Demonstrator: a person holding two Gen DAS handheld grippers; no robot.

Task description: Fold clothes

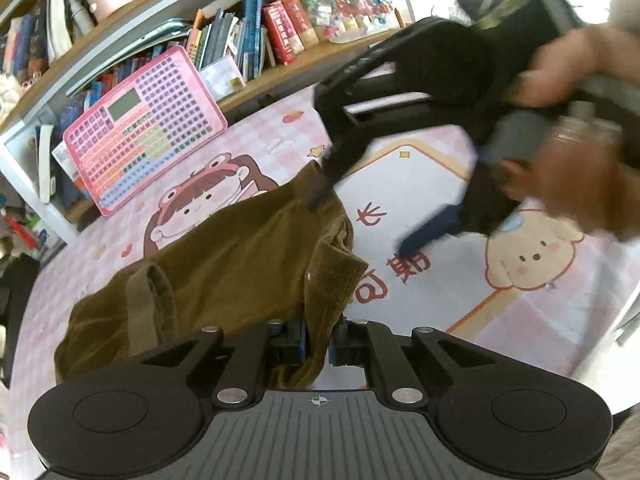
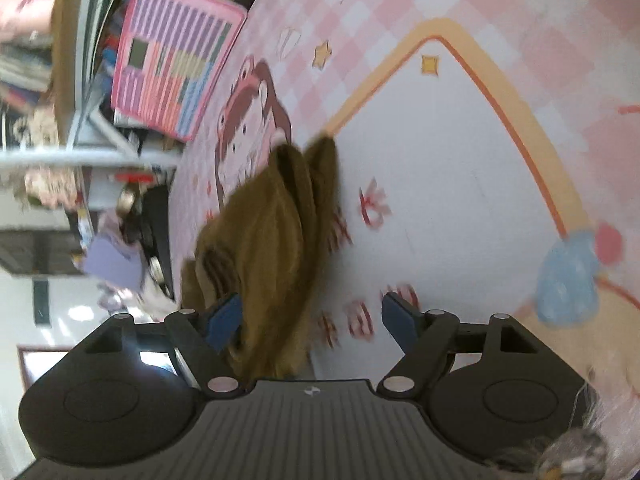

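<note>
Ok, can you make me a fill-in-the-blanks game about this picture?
1. The garment is ____ in colour.
2. The left gripper is ____ on the garment.
3. The right gripper has its jaws ____.
4. The mat under it all is mostly ____ and white.

Missing words: brown, shut, open, pink.

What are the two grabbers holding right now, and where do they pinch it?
The left gripper pinches the brown garment at its near edge. The right gripper is open and holds nothing.
</note>
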